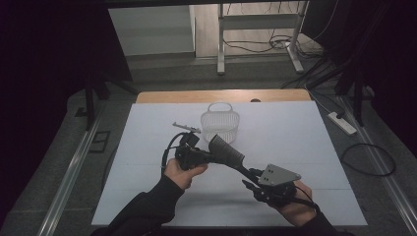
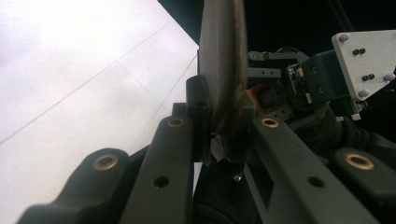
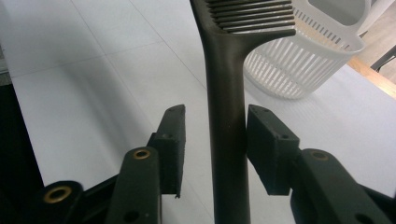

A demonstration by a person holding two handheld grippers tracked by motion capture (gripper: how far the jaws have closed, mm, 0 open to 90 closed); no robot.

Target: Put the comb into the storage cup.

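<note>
A black slotted spatula point(image 1: 227, 151) hangs over the white table point(image 1: 295, 147), its handle running toward the lower right. My left gripper point(image 1: 209, 156) is shut on the spatula's head, which stands edge-on point(image 2: 223, 70) between the pads in the left gripper view. My right gripper point(image 1: 250, 178) is open around the handle point(image 3: 226, 140). Its left pad point(image 3: 173, 144) stands clear of the handle, and its right pad point(image 3: 264, 140) is at or almost on it. The other gripper with its grey plate point(image 2: 366, 60) shows behind the head in the left gripper view.
A white slotted basket point(image 1: 220, 124) with a handle stands on the table just beyond the spatula, seen also as the basket point(image 3: 299, 65) ahead of the right jaws. The table's wooden back edge point(image 1: 221, 96) lies behind it. A power strip point(image 1: 342, 123) and cables lie on the floor at right.
</note>
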